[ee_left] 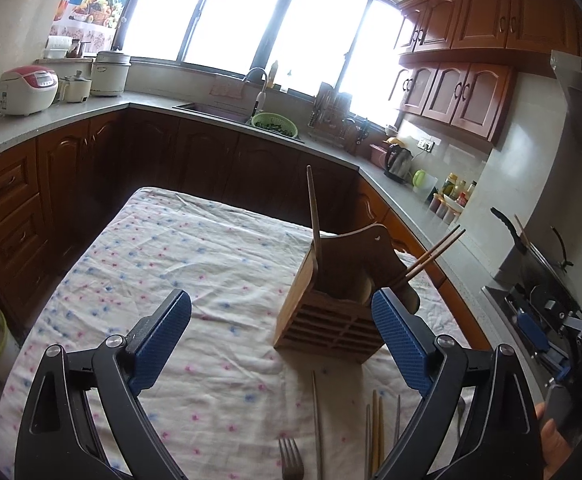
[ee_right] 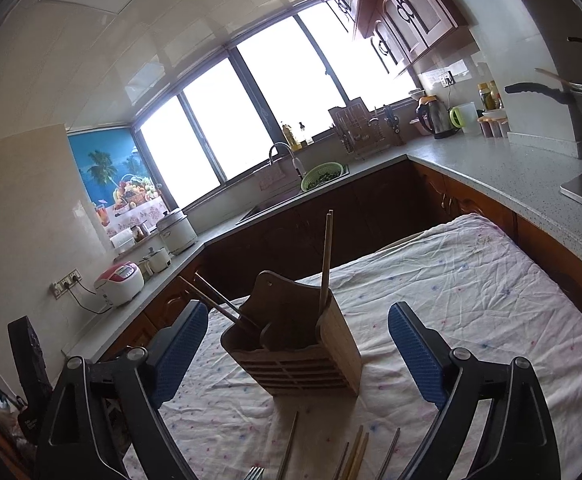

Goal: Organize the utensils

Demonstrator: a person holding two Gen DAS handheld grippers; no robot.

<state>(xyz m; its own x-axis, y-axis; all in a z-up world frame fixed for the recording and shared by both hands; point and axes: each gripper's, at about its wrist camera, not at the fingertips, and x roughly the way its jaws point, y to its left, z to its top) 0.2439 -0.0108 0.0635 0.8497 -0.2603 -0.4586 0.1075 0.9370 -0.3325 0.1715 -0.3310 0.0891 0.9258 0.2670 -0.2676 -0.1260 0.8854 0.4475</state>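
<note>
Both grippers hang above the table with nothing in them: the left gripper [ee_left: 281, 312] has its jaws spread wide, and so does the right gripper [ee_right: 299, 334].

The table [ee_left: 163, 264], under a dotted cloth, bears everything. On it stands one wooden holder [ee_right: 303, 344], upright, just ahead of both tools. It looks stiff and light enough to tip if knocked.

Three sticks already stand in the holder: one tall one [ee_left: 314, 208] nearly upright in one compartment, and a leaning pair [ee_left: 437, 254] in another.

Loose chopsticks [ee_right: 355, 456] lie on the cloth in front of the holder: about five can be counted, though the frame edge cuts them off. They look thin, rigid and smooth, likely to roll or slip, so a pinch near mid-length should hold best.

One fork [ee_left: 291, 460] lies beside them, metal, probably heavier; its handle is out of view.
</note>
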